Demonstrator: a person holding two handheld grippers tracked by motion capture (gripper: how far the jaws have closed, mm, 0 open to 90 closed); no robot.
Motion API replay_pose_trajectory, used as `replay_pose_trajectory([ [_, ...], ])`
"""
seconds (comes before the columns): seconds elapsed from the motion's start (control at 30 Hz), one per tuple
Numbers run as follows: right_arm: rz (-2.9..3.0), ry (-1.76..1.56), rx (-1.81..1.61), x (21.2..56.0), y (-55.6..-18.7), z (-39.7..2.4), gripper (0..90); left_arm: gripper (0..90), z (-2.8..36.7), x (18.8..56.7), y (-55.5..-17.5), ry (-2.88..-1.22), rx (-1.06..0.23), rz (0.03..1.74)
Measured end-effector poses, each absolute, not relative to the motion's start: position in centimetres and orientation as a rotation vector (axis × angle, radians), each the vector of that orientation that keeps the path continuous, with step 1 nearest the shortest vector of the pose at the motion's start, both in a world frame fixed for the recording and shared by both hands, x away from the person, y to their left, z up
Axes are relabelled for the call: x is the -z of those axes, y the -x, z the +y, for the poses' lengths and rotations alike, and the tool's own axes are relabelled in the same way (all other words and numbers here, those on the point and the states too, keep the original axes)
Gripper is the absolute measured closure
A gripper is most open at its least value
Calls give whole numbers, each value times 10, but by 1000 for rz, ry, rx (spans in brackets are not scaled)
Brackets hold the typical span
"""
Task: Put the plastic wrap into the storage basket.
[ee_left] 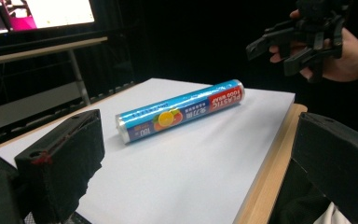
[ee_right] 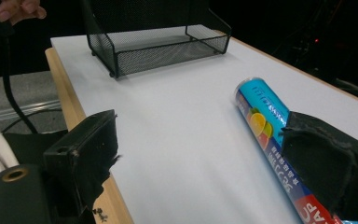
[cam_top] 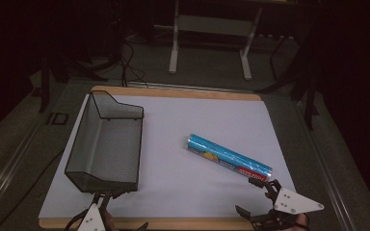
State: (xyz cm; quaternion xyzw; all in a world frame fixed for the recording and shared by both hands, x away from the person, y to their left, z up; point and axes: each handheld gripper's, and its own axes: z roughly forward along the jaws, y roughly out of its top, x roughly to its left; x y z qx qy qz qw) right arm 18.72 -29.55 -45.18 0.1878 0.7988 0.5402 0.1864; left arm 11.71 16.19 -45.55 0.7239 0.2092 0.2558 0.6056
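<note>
A blue roll of plastic wrap (cam_top: 229, 157) lies flat on the white mat (cam_top: 183, 192) that covers the wooden table (cam_top: 183, 223), slanting from the middle of the mat down toward the near right corner. Its red end points at the right gripper (cam_top: 254, 198), which hangs at that corner with its 2 jaws spread wide and nothing between them. In the right gripper view the roll (ee_right: 270, 135) runs beside the right-hand jaw, and that jaw stands in front of the red end, so whether it touches the roll cannot be told. The other jaw stands over the wooden edge, well apart from the roll.

The left gripper (cam_top: 102, 204) sits at the near left corner, just in front of a black wire mesh basket (cam_top: 107, 139). Its jaws stand wide apart and empty; in the left gripper view the roll (ee_left: 182, 110) lies far ahead between them, untouched, with a fruit picture on its label. Beyond it a hand (ee_left: 340, 53) holds the other gripper in the air.

The basket stands along the left side of the mat, its tall end at the far side and its low end toward the person. It is well apart from the roll, and nothing lies in the part of it that can be seen
</note>
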Motion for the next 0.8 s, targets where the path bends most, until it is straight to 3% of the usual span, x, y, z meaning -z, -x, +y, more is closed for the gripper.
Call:
replay_pose_trajectory([
  [0.8,2321,-443,-1476,427,-179,-281,126,23,161,455,-114,-1611,-586,455],
])
